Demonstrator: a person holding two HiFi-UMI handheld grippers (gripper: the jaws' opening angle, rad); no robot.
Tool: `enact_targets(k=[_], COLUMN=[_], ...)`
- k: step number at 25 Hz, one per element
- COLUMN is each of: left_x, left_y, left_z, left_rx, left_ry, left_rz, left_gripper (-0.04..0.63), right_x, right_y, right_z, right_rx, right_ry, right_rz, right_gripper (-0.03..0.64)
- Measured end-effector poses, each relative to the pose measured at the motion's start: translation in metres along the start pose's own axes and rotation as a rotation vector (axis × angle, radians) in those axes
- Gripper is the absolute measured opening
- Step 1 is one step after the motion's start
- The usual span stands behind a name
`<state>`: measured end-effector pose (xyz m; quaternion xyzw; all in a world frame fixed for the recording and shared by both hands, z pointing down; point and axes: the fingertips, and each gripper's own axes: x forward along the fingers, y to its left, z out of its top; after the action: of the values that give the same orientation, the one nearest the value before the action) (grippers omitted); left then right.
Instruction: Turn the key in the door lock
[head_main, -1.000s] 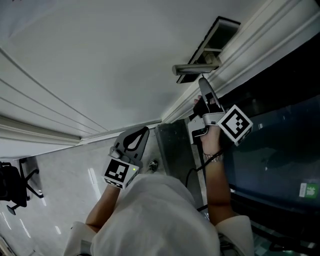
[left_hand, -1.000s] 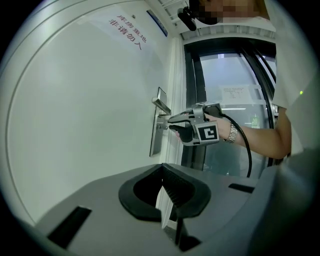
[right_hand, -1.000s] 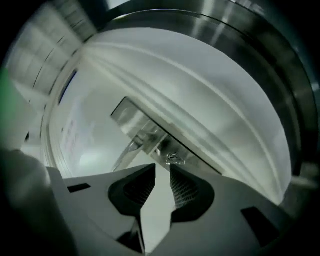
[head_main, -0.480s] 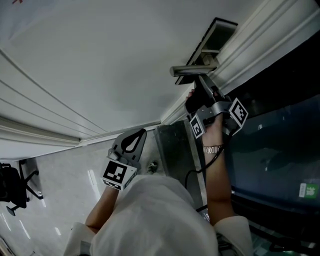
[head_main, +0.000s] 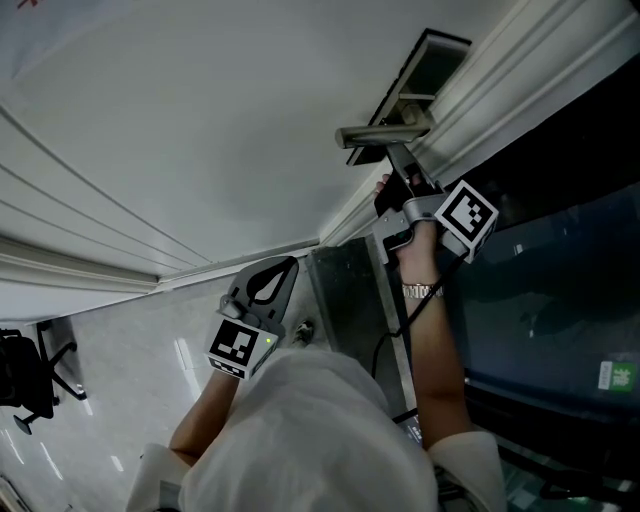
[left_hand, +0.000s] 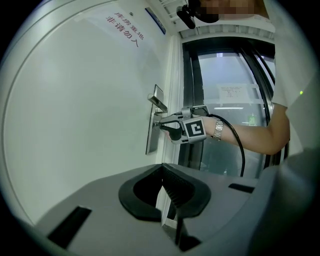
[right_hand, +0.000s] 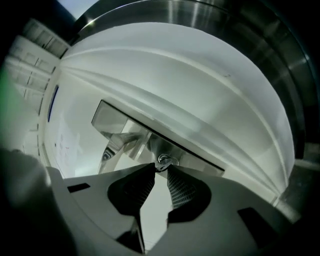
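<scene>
A small silver key (right_hand: 163, 160) sticks out of the lock in the steel plate (right_hand: 196, 156), just below the lever handle (right_hand: 113, 124). In the right gripper view, my right gripper (right_hand: 161, 167) has its tips on either side of the key's head. Its jaws have just been opening and the pads no longer press on the key. From the head view the right gripper (head_main: 393, 158) reaches up under the handle (head_main: 380, 135), and the key is hidden. My left gripper (head_main: 292, 263) hangs lower left, shut and empty, away from the white door (head_main: 200, 130).
A dark glass pane and its frame (head_main: 560, 270) stand right of the door. A black cable (head_main: 385, 345) trails from the right gripper. An office chair (head_main: 28, 375) stands at the far left. The left gripper view shows the lock plate (left_hand: 151, 137) and red print on the door.
The right gripper rolled about its axis, its marker cube turning and coming back, and it crept closer under the handle. The left gripper has stayed still.
</scene>
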<state>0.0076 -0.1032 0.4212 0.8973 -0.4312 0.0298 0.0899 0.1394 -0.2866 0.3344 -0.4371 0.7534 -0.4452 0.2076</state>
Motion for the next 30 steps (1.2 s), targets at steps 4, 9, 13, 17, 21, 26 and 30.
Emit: enact_targets(k=[4, 9, 13, 17, 21, 26, 30], left_x=[-0.008, -0.011, -0.015, -0.017, -0.02, -0.021, -0.018], left_y=[0.004, 0.003, 0.0, 0.0, 0.003, 0.007, 0.008], left_z=[-0.001, -0.004, -0.006, -0.006, -0.009, -0.011, -0.007], left_rx=[-0.004, -0.007, -0.008, -0.01, -0.015, -0.016, -0.011], left_ry=[-0.001, 0.005, 0.008, 0.006, 0.011, 0.016, 0.006], left_rz=[0.012, 0.013, 0.008, 0.009, 0.019, 0.026, 0.023], left_gripper=[0.006, 0.006, 0.006, 0.006, 0.006, 0.006, 0.006], right_x=[-0.001, 0.0, 0.0, 0.001, 0.0, -0.011, -0.021], right_y=[0.002, 0.003, 0.002, 0.0, 0.005, 0.035, 0.046], right_z=[-0.004, -0.003, -0.005, -0.007, -0.008, -0.021, -0.022], right_rx=[-0.164, -0.45, -0.646, -1.181, -1.47, -1.412, -1.053], right_ry=[0.015, 0.038, 0.073, 0.088, 0.08, -0.023, -0.026], right_rz=[-0.067, -0.162, -0.236, -0.428, -0.544, -0.364, -0.231], right_gripper=[0.072, 0.072, 0.061, 0.003, 0.003, 0.05, 0.091])
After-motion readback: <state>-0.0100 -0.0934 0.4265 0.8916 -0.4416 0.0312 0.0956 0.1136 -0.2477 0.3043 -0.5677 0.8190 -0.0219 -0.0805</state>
